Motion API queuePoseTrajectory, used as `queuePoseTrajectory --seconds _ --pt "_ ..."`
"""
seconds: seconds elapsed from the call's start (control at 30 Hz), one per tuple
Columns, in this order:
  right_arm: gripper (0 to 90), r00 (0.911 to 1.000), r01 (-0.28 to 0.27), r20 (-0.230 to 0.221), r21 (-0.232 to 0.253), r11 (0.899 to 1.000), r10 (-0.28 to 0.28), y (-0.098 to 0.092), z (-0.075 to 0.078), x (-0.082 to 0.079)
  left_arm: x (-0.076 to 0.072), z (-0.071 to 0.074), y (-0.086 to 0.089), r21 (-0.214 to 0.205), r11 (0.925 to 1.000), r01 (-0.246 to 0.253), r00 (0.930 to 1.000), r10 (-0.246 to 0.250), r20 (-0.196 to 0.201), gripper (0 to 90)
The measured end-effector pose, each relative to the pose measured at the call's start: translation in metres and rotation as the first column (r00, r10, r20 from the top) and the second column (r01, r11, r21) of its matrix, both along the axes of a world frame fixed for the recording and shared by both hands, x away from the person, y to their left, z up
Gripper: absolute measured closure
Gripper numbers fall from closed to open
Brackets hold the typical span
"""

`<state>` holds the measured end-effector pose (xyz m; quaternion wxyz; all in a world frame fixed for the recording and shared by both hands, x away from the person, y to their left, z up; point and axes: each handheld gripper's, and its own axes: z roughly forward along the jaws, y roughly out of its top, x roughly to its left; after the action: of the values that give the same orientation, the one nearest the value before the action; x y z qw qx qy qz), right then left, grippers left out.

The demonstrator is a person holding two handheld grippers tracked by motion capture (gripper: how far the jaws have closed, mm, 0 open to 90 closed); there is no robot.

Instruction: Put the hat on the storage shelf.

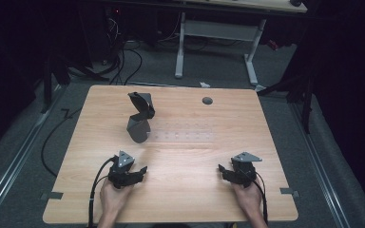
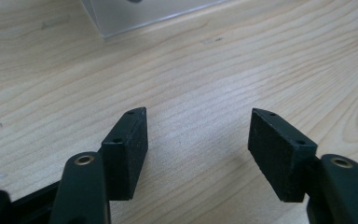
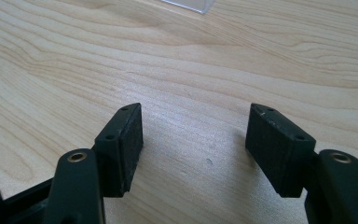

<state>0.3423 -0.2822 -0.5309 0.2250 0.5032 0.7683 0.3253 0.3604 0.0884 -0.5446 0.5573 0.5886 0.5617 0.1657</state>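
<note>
A dark grey folded object (image 1: 140,118), like a crumpled pouch, stands upright on the far left part of the wooden table (image 1: 180,156). Beside it to the right lies a clear plastic rack (image 1: 183,133) with a row of holes; its edge shows at the top of the left gripper view (image 2: 140,14) and a corner in the right gripper view (image 3: 189,4). My left gripper (image 1: 140,172) (image 2: 198,116) rests low over the near left of the table, open, bare wood between its pads. My right gripper (image 1: 222,171) (image 3: 196,112) sits at the near right, open too, holding nothing.
A round grey grommet (image 1: 207,100) is set in the table's far side. Beyond the table stands a white-legged desk (image 1: 180,47), with cables (image 1: 123,66) on the grey floor. Tape marks (image 1: 51,195) lie by the near corners.
</note>
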Motion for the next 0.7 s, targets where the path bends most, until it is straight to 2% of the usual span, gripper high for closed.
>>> queuePoseTrajectory --seconds 0.27,0.47,0.7 --pt "36.9 1.0000 0.000 0.000 0.000 1.000 0.000 0.0000 0.0000 0.0000 -0.0007 -0.0016 -0.0036 0.034 0.9994 -0.005 0.9999 0.005 0.011 34.5" --pt "36.7 1.0000 0.000 0.000 0.000 1.000 0.000 0.0000 0.0000 -0.0001 -0.0005 -0.0018 -0.0040 0.036 0.9994 -0.003 1.0000 0.003 0.006 29.9" --pt "36.6 1.0000 -0.001 0.000 0.000 1.000 0.001 0.0000 0.0000 -0.0001 -0.0001 -0.0017 -0.0039 0.033 0.9994 -0.009 1.0000 0.009 0.004 30.6"
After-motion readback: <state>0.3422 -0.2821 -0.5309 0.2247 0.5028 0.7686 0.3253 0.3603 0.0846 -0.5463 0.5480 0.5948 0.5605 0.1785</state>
